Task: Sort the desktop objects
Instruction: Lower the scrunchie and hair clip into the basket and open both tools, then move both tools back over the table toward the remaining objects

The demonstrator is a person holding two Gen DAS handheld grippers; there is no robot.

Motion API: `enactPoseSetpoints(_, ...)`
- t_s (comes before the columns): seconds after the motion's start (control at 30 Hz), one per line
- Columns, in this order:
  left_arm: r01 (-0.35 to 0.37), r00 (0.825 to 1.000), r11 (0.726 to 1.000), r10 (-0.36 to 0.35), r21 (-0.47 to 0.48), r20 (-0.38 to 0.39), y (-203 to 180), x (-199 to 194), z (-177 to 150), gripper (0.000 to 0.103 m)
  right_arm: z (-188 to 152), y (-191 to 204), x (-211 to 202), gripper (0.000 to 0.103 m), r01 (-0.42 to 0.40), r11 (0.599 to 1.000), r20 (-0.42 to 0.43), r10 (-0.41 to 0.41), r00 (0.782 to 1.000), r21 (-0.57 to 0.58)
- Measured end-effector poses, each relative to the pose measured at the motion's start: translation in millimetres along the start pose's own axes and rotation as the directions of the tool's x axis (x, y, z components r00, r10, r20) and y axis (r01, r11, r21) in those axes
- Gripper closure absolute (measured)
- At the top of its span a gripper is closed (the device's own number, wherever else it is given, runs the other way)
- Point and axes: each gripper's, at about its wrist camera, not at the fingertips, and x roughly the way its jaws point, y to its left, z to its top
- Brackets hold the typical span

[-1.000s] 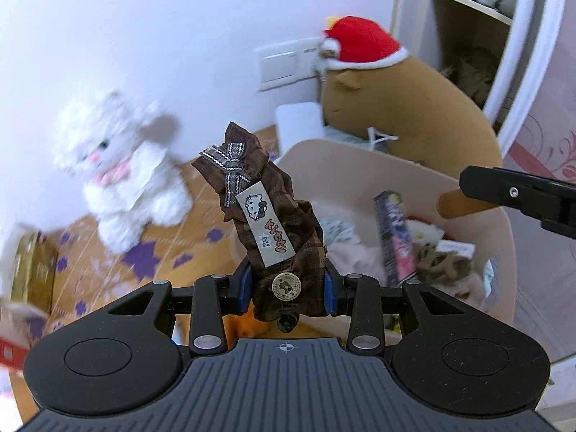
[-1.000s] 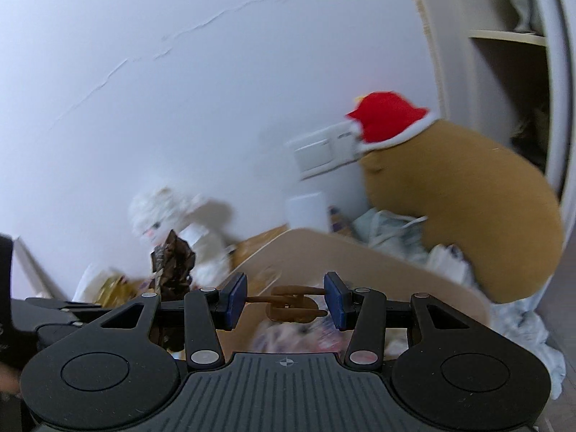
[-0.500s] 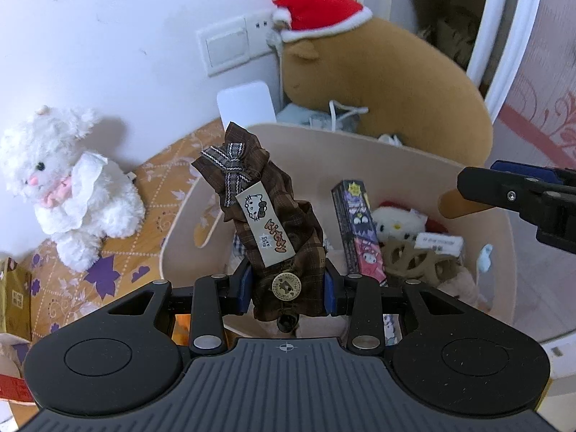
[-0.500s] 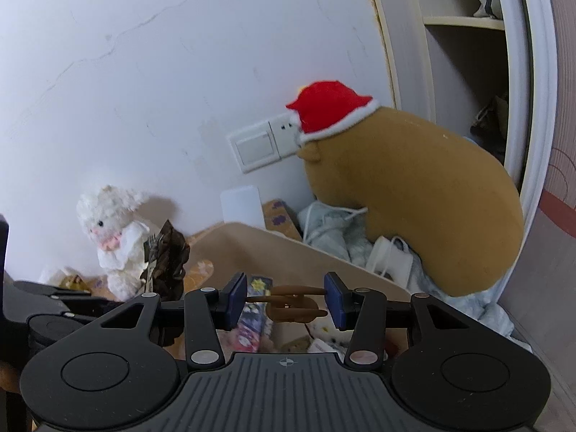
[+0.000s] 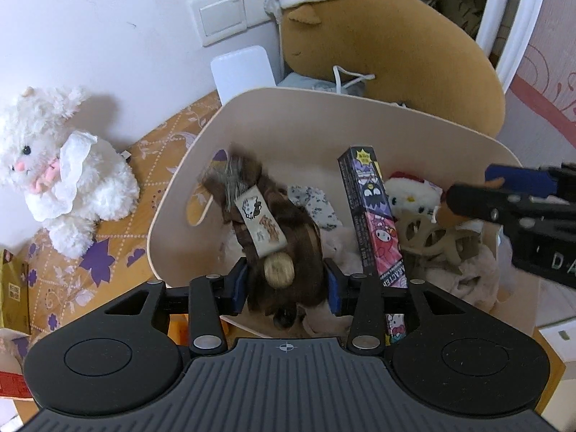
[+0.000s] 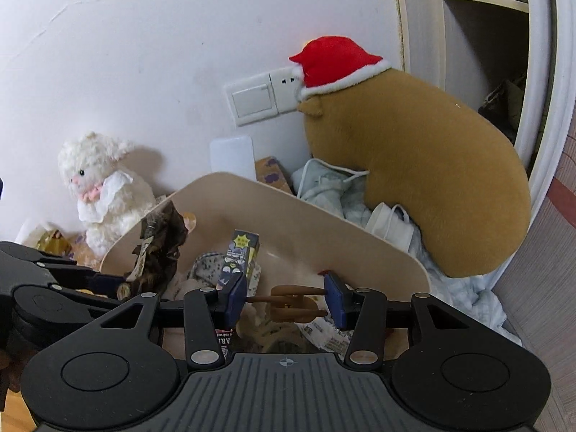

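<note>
Gripped with the left gripper (image 5: 286, 284), pads pressed to both sides of the brown plaid scrunchie (image 5: 266, 216), its tagged end leaning far-left and blurred. Hung it over the near part of the beige bin (image 5: 360, 99), just left of the upright purple box (image 5: 374, 216), presumably so that a release would land it among the soft things inside. Pinched with the right gripper (image 6: 286, 298) a small brown hair clip (image 6: 291, 300), crosswise between the pads, over the bin's right side near the Hello Kitty plush (image 5: 414, 194). Held both loads above the bin rather than the patterned tabletop (image 5: 118, 252), likely because sorting meant gathering small accessories there. Noted the white lamb plush (image 5: 64, 176) outside the bin, far-left by the wall.
</note>
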Motion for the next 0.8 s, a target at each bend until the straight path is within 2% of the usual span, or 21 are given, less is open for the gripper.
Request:
enactPoseSetpoints(0.03, 0.004, 1.0, 1.0, -0.004, -0.003, 0.003, 0, -1, 0, 0.043, 0, 0, 0, 0.057, -0.002, 1.0, -0.007, 0.002, 1.0, 0.0)
enactPoseSetpoints(0.1, 0.01, 1.0, 1.0, -0.01, 0.002, 0.01, -1, -4, 1, 0.032, -1, 1, 0, 0.046, -0.001, 1.0, -0.018, 0.001, 1.0, -0.005)
enactPoseSetpoints(0.13, 0.007, 1.0, 1.0, -0.008, 0.013, 0.022, -2, -7, 1, 0.031, -2, 1, 0, 0.045, -0.001, 1.0, -0.018, 0.001, 1.0, -0.009)
enactPoseSetpoints(0.23, -0.002, 1.0, 1.0, 0.001, 0.028, 0.027, -5, -9, 0, 0.03, -3, 3, -3, 0.038, 0.011, 1.0, -0.02, -0.011, 1.0, -0.029)
enactPoseSetpoints(0.43, -0.013, 0.999, 1.0, 0.013, 0.022, 0.033, -1, -14, -3, 0.03, -2, 9, -12, 0.016, 0.019, 0.999, 0.008, -0.018, 1.0, -0.039)
enactPoseSetpoints(0.5, -0.01, 0.999, 1.0, 0.01, 0.01, 0.032, 4, -17, -4, 0.03, -1, 11, -15, 0.006, 0.023, 0.999, 0.013, -0.023, 1.0, -0.038)
enactPoseSetpoints(0.8, -0.019, 0.998, 0.996, 0.024, -0.084, 0.059, 36, -39, -12, 0.029, 5, 34, -26, 0.0, 0.019, 0.997, 0.046, -0.016, 0.999, -0.079)
